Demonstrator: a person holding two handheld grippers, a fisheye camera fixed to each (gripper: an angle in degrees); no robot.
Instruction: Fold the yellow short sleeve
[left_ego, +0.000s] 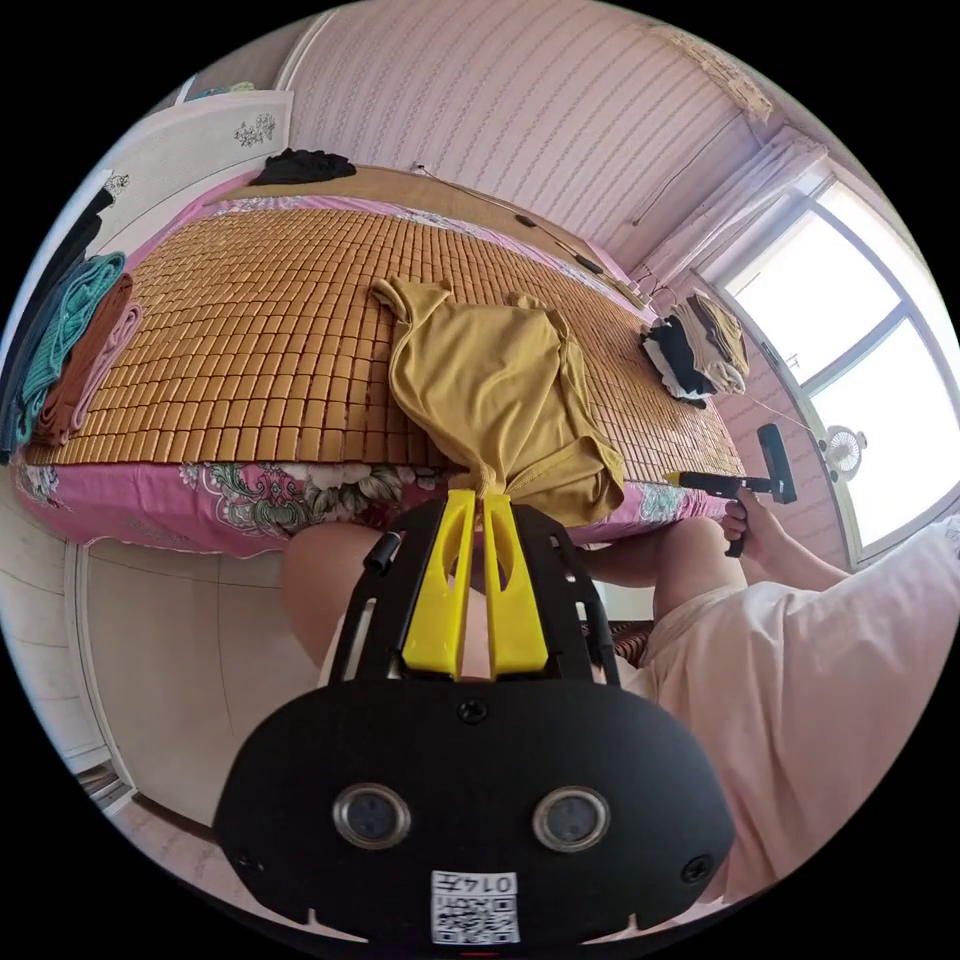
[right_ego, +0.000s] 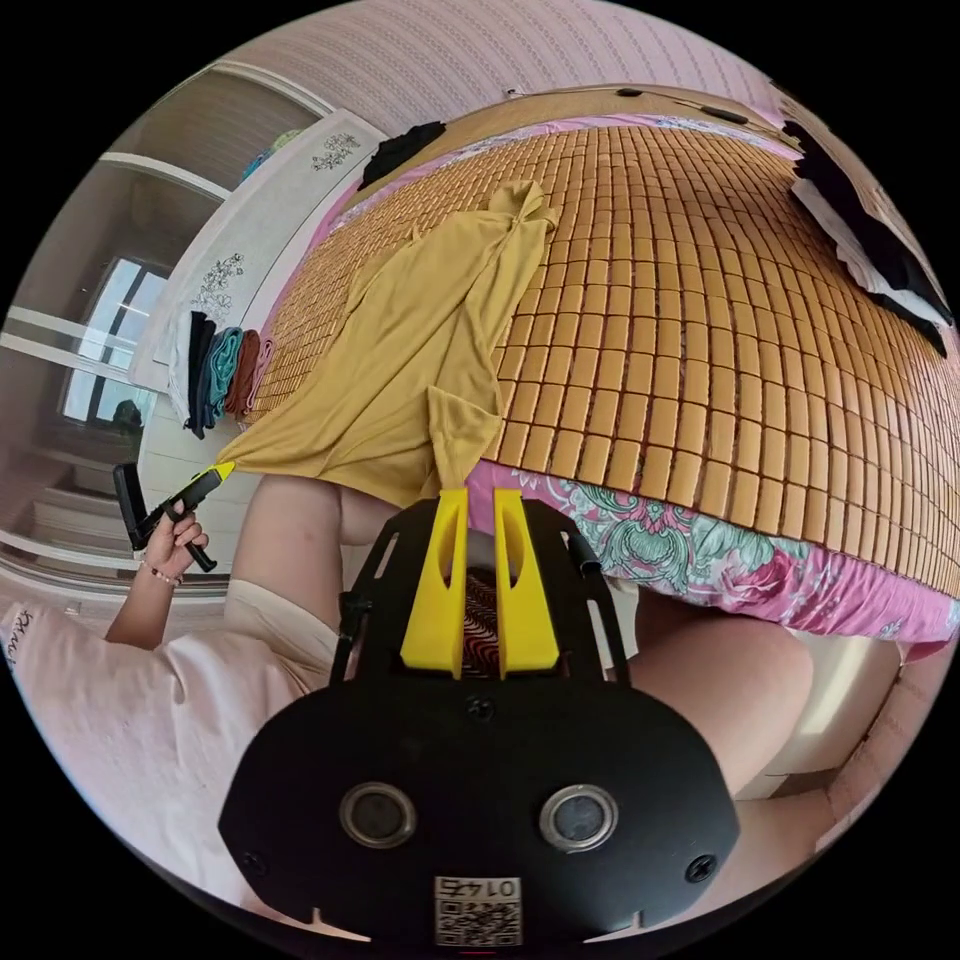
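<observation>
Jaws of the left gripper are pressed together on a bunched corner of the mustard-yellow short-sleeve shirt, right at the near bed edge. Jaws of the right gripper are likewise clamped on a narrow tongue of the same shirt's hem.

The shirt lies partly on the woven bamboo-tile mat covering the bed, its far end with collar and sleeve resting well up the mat, its near edge hanging over the pink floral bedsheet. Fabric between the two grips is taut along the left side and slack with creases near the right.

Recommended procedure for the step in hand: draw both grips apart evenly until the hem runs straight, then lay the body flat on the mat before making any fold. Keep both grips level; uneven height will likely skew the hem line.

Pose: in the left gripper view, the person's hand holds the right gripper near the bed edge, forearm extended. Both grippers sit low, just beside the bed front, above the person's knees.
</observation>
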